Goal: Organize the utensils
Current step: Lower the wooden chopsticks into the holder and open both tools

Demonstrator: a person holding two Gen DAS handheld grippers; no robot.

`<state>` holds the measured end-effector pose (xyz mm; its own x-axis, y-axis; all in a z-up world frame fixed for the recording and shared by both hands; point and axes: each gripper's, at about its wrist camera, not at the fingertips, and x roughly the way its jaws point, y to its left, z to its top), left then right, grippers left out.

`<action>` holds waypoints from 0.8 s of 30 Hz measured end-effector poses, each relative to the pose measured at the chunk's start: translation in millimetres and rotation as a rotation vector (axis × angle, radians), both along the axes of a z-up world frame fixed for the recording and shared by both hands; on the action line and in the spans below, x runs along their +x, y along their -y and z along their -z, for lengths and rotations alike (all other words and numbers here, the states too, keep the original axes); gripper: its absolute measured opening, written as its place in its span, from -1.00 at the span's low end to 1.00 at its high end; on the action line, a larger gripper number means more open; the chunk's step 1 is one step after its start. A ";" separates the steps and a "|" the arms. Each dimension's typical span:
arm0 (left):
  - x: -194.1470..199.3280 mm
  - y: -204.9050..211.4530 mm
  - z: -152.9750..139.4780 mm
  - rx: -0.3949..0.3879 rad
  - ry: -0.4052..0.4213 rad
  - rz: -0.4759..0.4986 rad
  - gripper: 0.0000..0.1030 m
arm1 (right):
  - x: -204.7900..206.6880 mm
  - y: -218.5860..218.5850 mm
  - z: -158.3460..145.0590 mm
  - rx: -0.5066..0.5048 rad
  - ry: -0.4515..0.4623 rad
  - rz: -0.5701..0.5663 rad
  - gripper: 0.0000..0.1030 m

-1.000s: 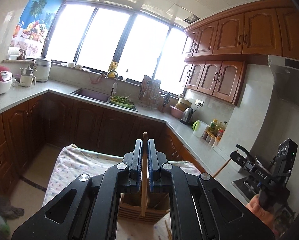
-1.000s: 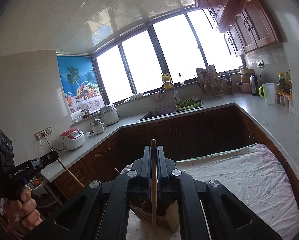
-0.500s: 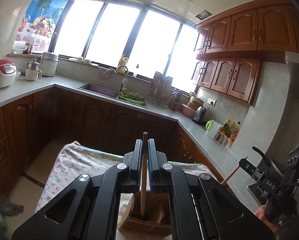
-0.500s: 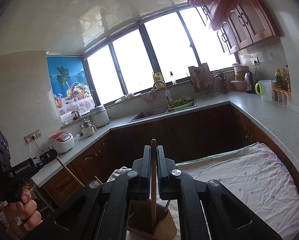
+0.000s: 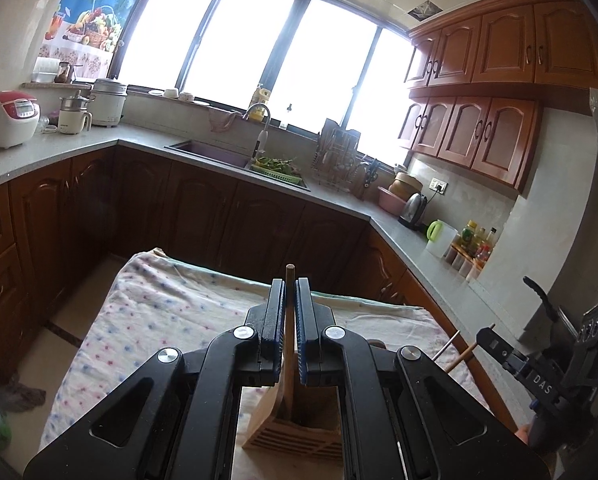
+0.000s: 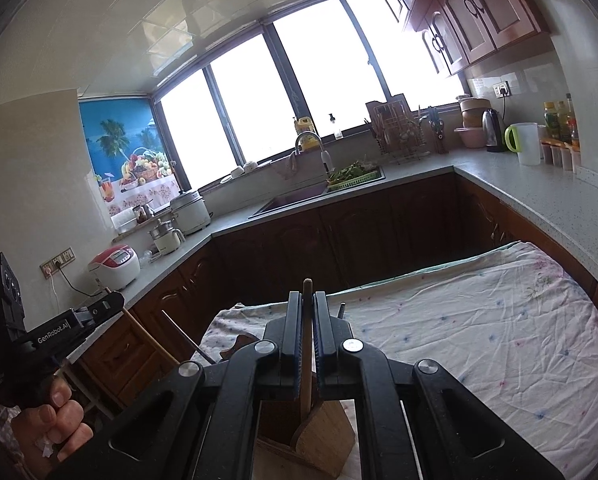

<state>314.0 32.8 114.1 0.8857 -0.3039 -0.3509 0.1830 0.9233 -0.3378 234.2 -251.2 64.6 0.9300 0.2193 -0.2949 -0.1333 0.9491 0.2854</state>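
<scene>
Wooden utensils, one clamped in each gripper, above a slatted wooden holder (image 5: 295, 436).

Left gripper (image 5: 290, 308) pinched a round-handled spatula (image 5: 287, 360); right gripper (image 6: 307, 320) gripped a flat-bladed one (image 6: 307, 364), blades inside the holder. Wrinkled dotted cloth (image 6: 479, 320) beneath. Holder base cut off by gripper bodies. Both sat lower than a second earlier.

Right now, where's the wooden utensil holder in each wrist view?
Left wrist: wooden utensil holder at bottom centre, below the shut left tool.
Right wrist: holder at bottom centre, below the shut right tool.
Shared landmark: sink faucet under the window.
</scene>
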 end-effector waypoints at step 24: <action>13.1 0.8 17.8 0.009 -0.107 0.013 -0.42 | 8.6 2.0 6.1 0.019 -0.076 -0.030 -0.76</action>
<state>327.1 32.1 96.3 0.8392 -0.3115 -0.4458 0.1580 0.9240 -0.3481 242.8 -253.2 58.4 0.8981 0.2527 -0.3599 -0.1386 0.9393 0.3137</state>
